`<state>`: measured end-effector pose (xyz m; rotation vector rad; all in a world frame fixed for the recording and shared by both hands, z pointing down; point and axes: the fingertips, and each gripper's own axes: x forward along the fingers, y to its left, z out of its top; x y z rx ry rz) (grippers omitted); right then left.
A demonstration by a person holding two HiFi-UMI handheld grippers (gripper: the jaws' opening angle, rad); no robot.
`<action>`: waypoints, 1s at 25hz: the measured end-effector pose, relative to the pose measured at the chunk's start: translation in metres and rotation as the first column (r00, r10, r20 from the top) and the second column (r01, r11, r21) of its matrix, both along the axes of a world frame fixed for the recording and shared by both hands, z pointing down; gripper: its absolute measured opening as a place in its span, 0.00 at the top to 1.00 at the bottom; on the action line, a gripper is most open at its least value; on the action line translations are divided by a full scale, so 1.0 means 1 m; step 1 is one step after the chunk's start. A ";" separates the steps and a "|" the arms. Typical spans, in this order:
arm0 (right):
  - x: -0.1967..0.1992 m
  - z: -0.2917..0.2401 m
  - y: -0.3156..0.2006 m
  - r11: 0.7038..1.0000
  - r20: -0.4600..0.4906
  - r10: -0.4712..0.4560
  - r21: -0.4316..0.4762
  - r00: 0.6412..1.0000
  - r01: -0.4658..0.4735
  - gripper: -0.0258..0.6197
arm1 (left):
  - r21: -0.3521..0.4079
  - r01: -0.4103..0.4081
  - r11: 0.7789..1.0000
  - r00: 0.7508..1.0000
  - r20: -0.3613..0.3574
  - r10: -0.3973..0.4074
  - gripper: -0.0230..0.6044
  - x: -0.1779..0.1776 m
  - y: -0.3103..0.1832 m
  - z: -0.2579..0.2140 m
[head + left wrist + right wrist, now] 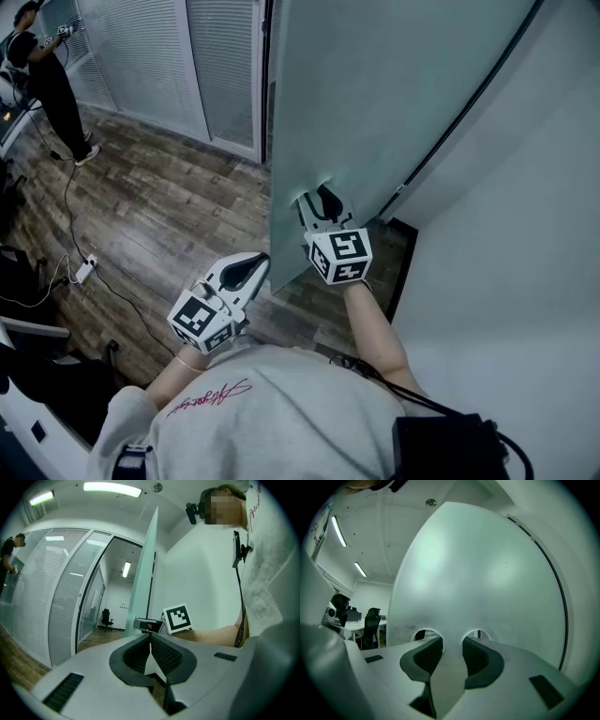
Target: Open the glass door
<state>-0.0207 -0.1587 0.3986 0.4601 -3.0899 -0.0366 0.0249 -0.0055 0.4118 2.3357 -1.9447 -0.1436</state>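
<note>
a: where does the frosted glass door (375, 84) sit against the grippers?

b: straight ahead of the right gripper (319, 199). the pane (478, 573) fills nearly all of that gripper's view. from the head view the door's free edge stands between the two grippers, and the left gripper (255, 265) is just off that edge, out over the wood floor (159, 216).

a: and the right gripper (453, 641) itself?

b: jaws spread wide, nothing clamped between them. the tips are right up at the pane's face near the free edge and look to be touching it.

a: the left one?

b: the left gripper (150, 637) has its jaws drawn together at the tips. it's empty and clear of the door.

a: counts?

b: one glass door, swung out from the white wall (525, 234). two grippers, one in each hand. farther off, one person (42, 84) stands by the partition with blinds (159, 56), and the left gripper view shows one office chair (107, 617) beyond the door.
</note>
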 end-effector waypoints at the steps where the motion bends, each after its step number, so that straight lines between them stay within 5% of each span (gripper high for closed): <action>1: 0.006 0.000 0.002 1.000 -0.001 -0.007 0.000 1.000 0.007 0.76 | 0.002 -0.005 1.000 1.000 0.002 0.005 0.93 0.004 -0.001 -0.002; 14: 0.089 -0.001 0.016 0.999 0.006 -0.051 -0.008 0.999 0.051 0.76 | 0.016 -0.030 0.999 0.999 0.011 0.030 0.93 0.043 -0.013 -0.006; 25: 0.162 -0.014 0.037 0.995 0.032 -0.093 -0.021 0.995 0.093 0.76 | 0.024 -0.129 0.991 0.992 -0.009 0.129 0.93 0.100 -0.018 -0.013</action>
